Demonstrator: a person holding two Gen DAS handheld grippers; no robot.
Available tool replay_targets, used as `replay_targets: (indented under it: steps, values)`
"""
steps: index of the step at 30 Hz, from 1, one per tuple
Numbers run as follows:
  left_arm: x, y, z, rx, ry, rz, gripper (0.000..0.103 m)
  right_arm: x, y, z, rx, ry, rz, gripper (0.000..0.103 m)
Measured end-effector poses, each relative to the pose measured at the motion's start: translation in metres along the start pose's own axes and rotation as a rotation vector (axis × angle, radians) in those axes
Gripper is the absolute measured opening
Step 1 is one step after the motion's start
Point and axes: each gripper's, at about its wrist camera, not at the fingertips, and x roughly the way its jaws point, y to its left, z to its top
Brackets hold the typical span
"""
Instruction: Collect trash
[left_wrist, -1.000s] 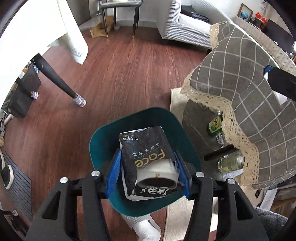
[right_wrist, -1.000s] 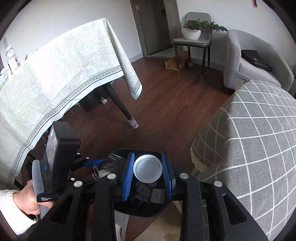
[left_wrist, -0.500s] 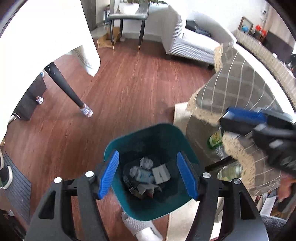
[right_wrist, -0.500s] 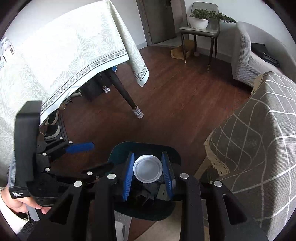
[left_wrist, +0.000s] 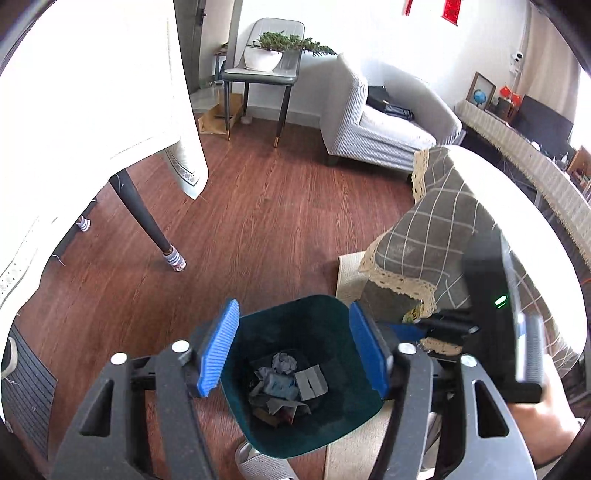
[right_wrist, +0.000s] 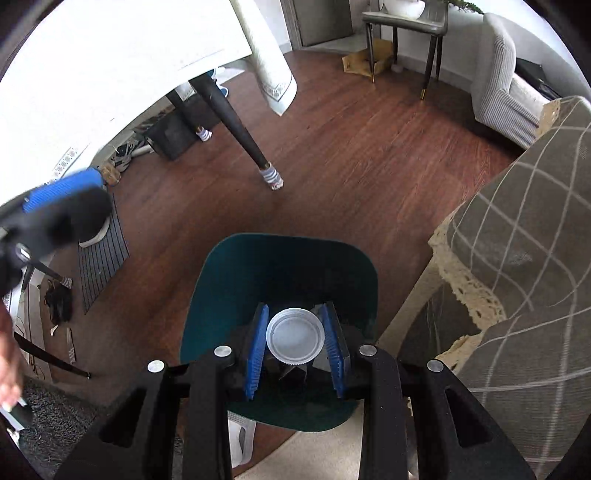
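Right wrist view: looking down past the gripper at a dark wooden floor (right_wrist: 332, 166).
Table: a draped table (right_wrist: 535, 221) stands just beside the bin, on its right.
Bin: a teal bin (right_wrist: 221, 295) sits on the floor, directly below both grippers; crumpled trash (left_wrist: 284, 387) lies at its bottom.
Left gripper (left_wrist: 293, 354): jaws spread wide, holding nothing, hanging over the bin mouth.
Right gripper (right_wrist: 295, 343): jaws pinching a white round lid (right_wrist: 295, 336) above the bin opening.
Risk, miss: the lid hangs toward the near side of the opening; released with any sideways drift, it could strike the rim and roll off.
Risk, stick: the ribbed pads may drag the light lid sideways as they open.
Risk, collision: the two grippers work near each other over one bin.
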Motion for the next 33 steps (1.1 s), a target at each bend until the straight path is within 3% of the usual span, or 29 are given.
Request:
replay_targets:
  steps: [6,10,21,28,33]
  values:
    - [-0.010,0.004,0.006,-0.016,-0.029,-0.004,0.054,0.015,0.002,-0.002,-0.010,0.021,0.020,0.031]
    - [-0.015,0.005,0.010,-0.024,-0.041,-0.016,0.051,0.020,0.005,-0.003,-0.023,0.051,0.022,0.044]
    - [-0.039,-0.005,0.016,0.021,-0.080,-0.026,0.051,-0.010,0.016,-0.007,-0.062,0.017,0.001,0.044]
    - [-0.066,-0.013,0.013,0.034,-0.117,-0.009,0.064,-0.059,0.019,-0.010,-0.074,-0.075,-0.020,0.044]
    - [-0.090,-0.021,0.007,0.041,-0.148,0.010,0.083,-0.111,0.013,-0.029,-0.051,-0.171,-0.069,0.046]
